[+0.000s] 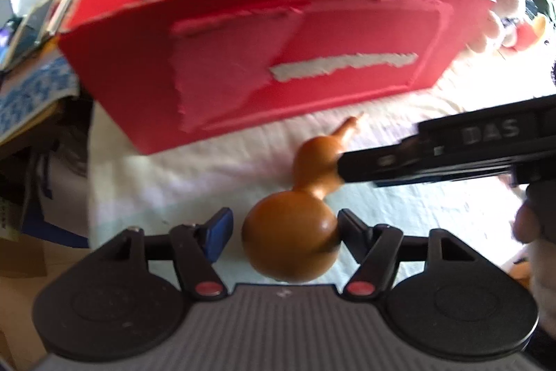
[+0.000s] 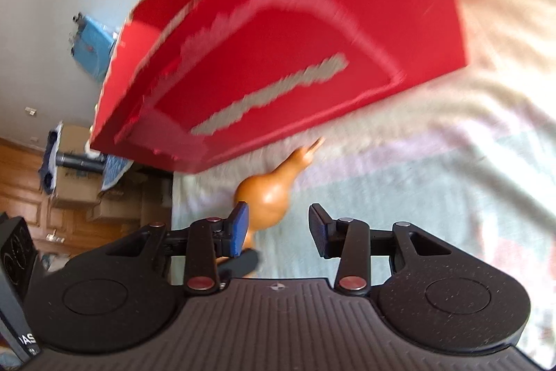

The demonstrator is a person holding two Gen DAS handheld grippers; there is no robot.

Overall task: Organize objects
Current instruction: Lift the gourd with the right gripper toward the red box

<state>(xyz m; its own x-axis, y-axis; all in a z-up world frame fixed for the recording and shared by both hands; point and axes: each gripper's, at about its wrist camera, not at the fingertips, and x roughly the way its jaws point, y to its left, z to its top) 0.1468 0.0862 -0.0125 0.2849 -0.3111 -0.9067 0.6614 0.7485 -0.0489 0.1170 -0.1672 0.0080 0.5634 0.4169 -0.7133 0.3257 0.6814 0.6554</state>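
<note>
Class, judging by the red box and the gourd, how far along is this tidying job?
Done: the red box already seems to hold something, too blurred to name. In hand: the gourd lies on the cloth between the left claw's open jaws, ungripped; the right claw is open and empty. Left: getting the gourd into the box.

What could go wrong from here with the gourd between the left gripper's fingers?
1. The left gripper is open, with a gap at its blue pad, so the round gourd may roll on the soft blanket.
2. The right gripper, also open, sits close by and could knock the gourd.
3. The thin stem points at the red box and could catch on its wall.
</note>
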